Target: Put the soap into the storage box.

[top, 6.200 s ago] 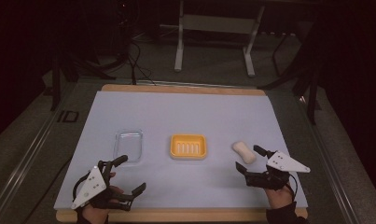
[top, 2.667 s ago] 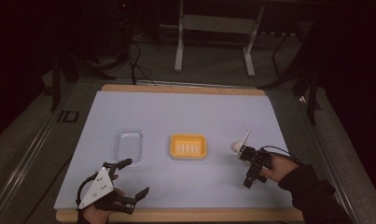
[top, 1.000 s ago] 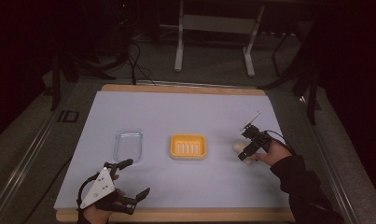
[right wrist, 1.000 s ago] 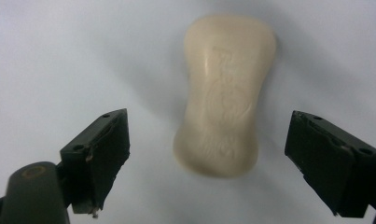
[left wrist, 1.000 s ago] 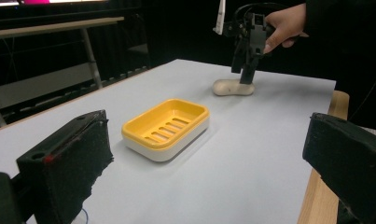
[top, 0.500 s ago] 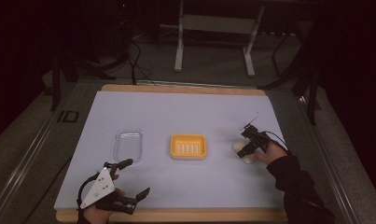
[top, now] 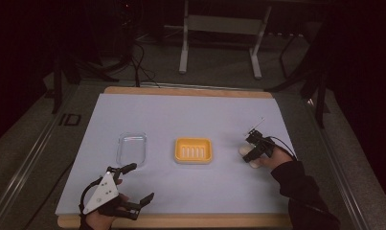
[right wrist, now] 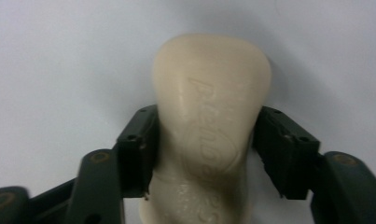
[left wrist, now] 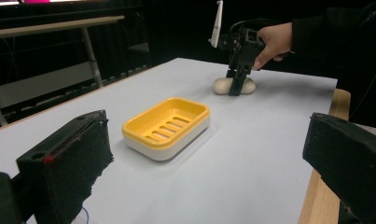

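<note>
Soap bar (right wrist: 209,116): lay flat on the pale worktop (top: 181,115), to the right of the yellow soap dish (top: 194,150) and apart from it. Was straddled from above by the right tongs (top: 254,148), pads pinching both long flanks, long axis running straight out between them. Left tongs (top: 140,182): were spread wide and empty near the front edge, well apart from the bar, so much the farther pair.

Our right gripper (top: 254,152) points down, its jaws closed on the soap (right wrist: 209,135). Our left gripper (top: 133,184) rests low near us, its jaws spread wide apart.
</note>
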`<action>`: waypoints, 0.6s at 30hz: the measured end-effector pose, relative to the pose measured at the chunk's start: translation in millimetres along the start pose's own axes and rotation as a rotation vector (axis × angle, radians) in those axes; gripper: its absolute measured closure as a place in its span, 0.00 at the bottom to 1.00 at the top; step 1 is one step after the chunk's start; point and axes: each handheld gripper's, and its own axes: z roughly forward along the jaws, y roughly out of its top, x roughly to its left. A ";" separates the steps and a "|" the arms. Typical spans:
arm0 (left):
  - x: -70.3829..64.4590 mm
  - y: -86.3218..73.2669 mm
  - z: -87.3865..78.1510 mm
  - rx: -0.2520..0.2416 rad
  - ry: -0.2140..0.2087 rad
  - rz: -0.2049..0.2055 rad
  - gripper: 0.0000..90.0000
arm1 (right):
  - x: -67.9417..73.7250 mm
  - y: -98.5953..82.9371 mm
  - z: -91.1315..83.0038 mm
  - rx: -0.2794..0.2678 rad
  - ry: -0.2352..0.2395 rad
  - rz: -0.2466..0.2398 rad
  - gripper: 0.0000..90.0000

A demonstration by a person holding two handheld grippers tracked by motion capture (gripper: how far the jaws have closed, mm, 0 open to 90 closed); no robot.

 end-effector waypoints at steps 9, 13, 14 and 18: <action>-0.2 -0.3 0.8 0.005 -0.004 0.005 0.01 | 4.2 4.8 -0.4 0.039 -0.004 -0.007 0.55; 0.2 -0.2 0.2 0.003 0.000 0.004 0.01 | 5.5 7.1 -0.4 0.049 -0.009 -0.034 0.56; 0.3 -0.3 0.2 0.003 0.001 0.002 0.01 | 5.7 7.1 -1.0 0.053 -0.005 -0.044 0.56; 0.4 -0.4 0.8 0.004 -0.002 0.001 0.01 | 4.1 7.2 -3.0 0.054 -0.001 -0.055 0.56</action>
